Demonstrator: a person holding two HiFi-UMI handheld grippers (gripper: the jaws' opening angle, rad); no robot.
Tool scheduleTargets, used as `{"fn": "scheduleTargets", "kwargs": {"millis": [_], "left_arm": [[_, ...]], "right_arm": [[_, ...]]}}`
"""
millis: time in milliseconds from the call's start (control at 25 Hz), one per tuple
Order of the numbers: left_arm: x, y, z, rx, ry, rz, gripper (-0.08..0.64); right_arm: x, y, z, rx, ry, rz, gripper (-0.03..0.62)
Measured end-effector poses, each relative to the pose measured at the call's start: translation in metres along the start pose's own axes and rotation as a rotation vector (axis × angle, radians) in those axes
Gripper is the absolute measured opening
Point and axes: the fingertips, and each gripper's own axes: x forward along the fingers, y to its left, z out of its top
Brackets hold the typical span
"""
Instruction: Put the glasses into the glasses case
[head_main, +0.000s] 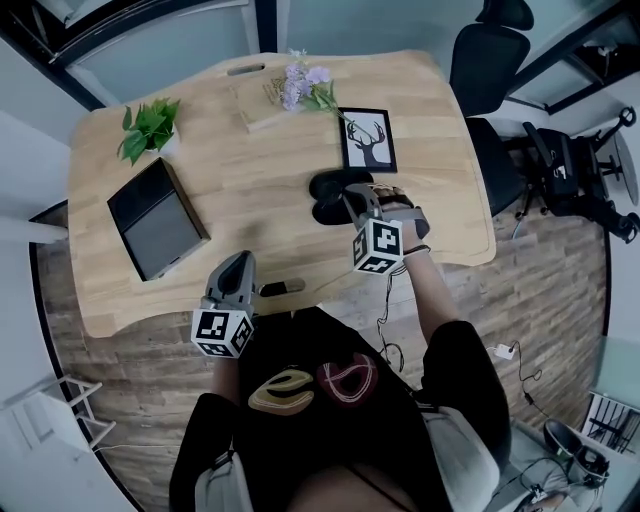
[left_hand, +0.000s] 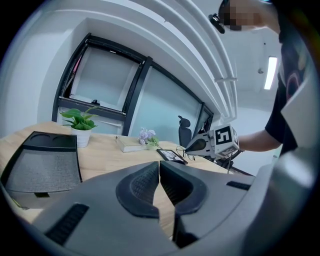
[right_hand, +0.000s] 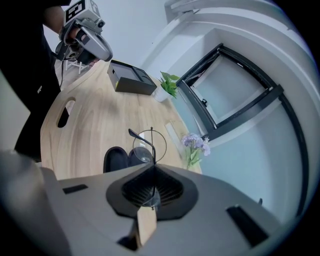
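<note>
The glasses have a thin black wire frame, and my right gripper is shut on them with one round lens and a temple sticking out past the jaws. They hang just above the open black glasses case, which lies on the wooden table. In the head view the right gripper is over the case at mid-table. My left gripper is near the table's front edge, well left of the case. Its jaws are shut with nothing between them.
A dark grey box lies at the table's left, with a potted plant behind it. A book with purple flowers and a framed deer picture sit behind the case. A black office chair stands at the back right.
</note>
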Motion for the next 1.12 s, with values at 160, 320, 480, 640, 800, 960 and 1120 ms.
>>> {"fn": "scheduleTargets", "kwargs": {"millis": [160,320,480,640,800,960,1120], "left_arm": [[-0.001,0.003,0.005,0.007,-0.004,0.013,0.018],[-0.002,0.007,0.005,0.007,-0.005,0.027,0.018],[-0.006,0.016,0.003,0.004,0.002,0.049,0.018],[-0.010,0.022,0.002,0.000,0.001,0.068,0.018],[-0.010,0.022,0.004,0.000,-0.001,0.074,0.018],[-0.008,0.026,0.005,-0.003,-0.002,0.076,0.018],[-0.006,0.027,0.006,0.000,-0.002,0.073,0.018]], "right_arm": [[0.008,0.001,-0.002,-0.007,0.004,0.015,0.014],[0.018,0.003,-0.004,-0.029,0.012,0.031,0.014],[0.027,0.004,-0.004,-0.043,0.018,0.045,0.014],[0.034,0.009,-0.006,-0.067,0.024,0.064,0.014],[0.039,0.009,-0.010,-0.077,0.032,0.076,0.014],[0.047,0.010,-0.011,-0.087,0.041,0.090,0.014],[0.056,0.012,-0.011,-0.101,0.046,0.103,0.014]]}}
